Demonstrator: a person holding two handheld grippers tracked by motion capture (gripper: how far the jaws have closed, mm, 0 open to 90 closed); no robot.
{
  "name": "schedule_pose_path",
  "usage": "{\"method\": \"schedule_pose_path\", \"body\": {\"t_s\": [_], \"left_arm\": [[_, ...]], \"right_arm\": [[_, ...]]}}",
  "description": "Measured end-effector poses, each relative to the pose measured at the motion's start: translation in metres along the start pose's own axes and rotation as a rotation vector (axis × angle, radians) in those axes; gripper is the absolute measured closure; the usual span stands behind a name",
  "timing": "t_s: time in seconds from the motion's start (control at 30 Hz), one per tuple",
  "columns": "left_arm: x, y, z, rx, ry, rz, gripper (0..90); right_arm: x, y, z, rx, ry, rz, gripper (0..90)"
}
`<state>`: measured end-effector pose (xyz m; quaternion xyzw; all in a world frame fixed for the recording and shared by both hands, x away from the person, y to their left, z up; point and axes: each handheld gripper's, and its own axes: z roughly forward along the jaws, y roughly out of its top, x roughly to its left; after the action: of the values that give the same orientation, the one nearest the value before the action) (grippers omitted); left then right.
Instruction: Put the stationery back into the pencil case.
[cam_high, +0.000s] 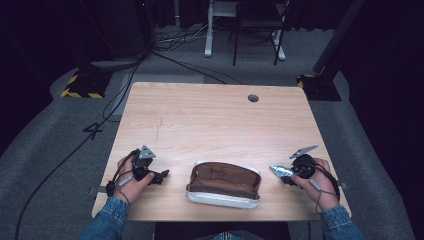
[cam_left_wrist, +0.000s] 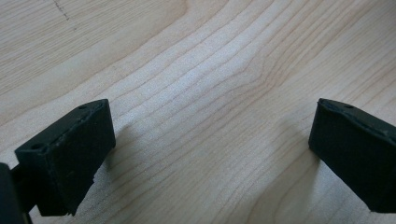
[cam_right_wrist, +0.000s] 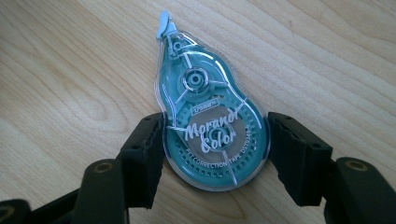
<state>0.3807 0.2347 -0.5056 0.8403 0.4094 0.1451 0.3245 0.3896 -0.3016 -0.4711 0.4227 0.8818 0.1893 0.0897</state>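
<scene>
Pinching the teal teardrop-shaped plastic correction-tape dispenser (cam_right_wrist: 212, 126) across its wide end, my right tool (cam_right_wrist: 215, 149) holds it just right of the open brown fabric pencil case (cam_high: 223, 184), tip aimed caseward.

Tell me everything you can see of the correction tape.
The correction tape is a teardrop-shaped dispenser with a clear shell over teal plastic gears and white lettering. Its pale blue tip points away from the right gripper, whose black jaws clamp its wide end from both sides. It lies flat over the wooden table, right of the open pouch.
</scene>
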Motion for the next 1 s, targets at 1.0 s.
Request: {"method": "schedule_pose_path", "body": {"t_s": [1.0], "left_arm": [[0.0, 0.0, 0.0, -0.001, 0.0, -0.001, 0.7]], "right_arm": [[0.013, 0.008, -0.055, -0.171, -0.004, 0.033, 39.4]]}}
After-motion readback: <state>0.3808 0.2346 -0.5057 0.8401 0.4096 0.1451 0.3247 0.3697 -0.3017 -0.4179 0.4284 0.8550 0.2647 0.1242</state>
